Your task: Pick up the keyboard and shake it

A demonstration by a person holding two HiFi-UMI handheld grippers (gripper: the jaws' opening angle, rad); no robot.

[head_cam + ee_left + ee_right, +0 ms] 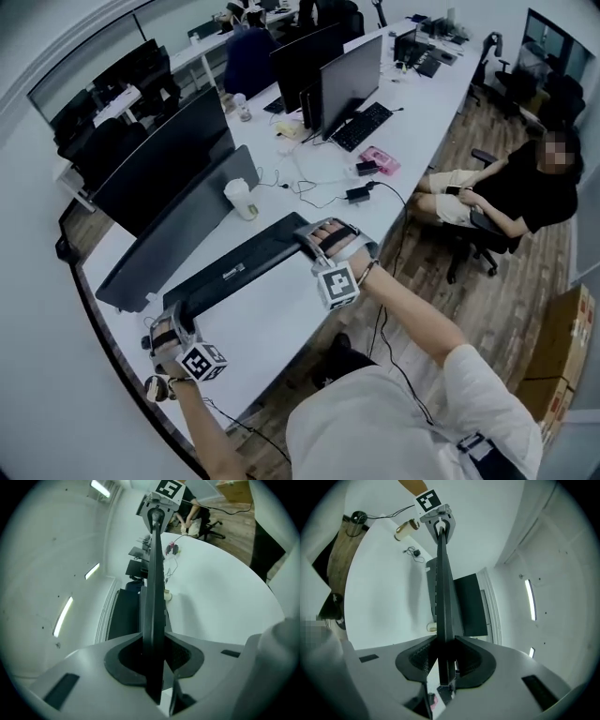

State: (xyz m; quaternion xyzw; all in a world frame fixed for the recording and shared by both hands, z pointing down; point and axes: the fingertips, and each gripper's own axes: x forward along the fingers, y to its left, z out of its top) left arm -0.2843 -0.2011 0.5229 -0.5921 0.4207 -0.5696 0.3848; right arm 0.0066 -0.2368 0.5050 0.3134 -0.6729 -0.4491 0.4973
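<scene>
A long black keyboard [239,267] hangs above the white desk [281,323], held up on its long edge with its labelled back toward me. My left gripper [174,325] is shut on its left end and my right gripper [317,242] is shut on its right end. In the left gripper view the keyboard [153,597] runs edge-on out of my left gripper [153,667], pads pressed on both faces, to the right gripper [157,509] at the far end. The right gripper view mirrors this: the keyboard [443,588] is clamped in my right gripper [443,660], and the left gripper [438,521] holds the far end.
A paper cup [241,199] and a dark monitor [173,230] stand just behind the keyboard. Cables, a power brick [359,193], a pink item [380,159] and a second keyboard [362,126] lie further along the desk. A person sits in a chair [487,234] at right.
</scene>
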